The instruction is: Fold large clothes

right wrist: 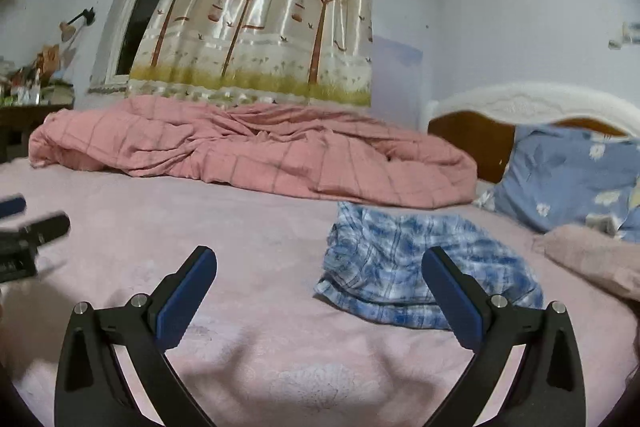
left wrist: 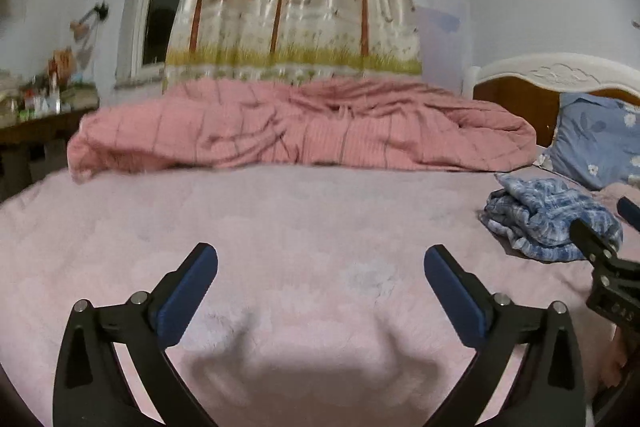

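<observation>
From the left wrist, the left gripper (left wrist: 321, 263) gapes empty, the blue plaid garment (left wrist: 548, 219) bunched beside the blue pillow (left wrist: 600, 143); from the right wrist, the right gripper (right wrist: 320, 267) stands wide just short of it: soft, light, limp, best pinched at a free edge.

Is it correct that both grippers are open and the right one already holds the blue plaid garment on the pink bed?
Not quite. The right gripper holds nothing: in the right wrist view its jaws stand wide open, short of the blue plaid garment. The rest is right.
</observation>
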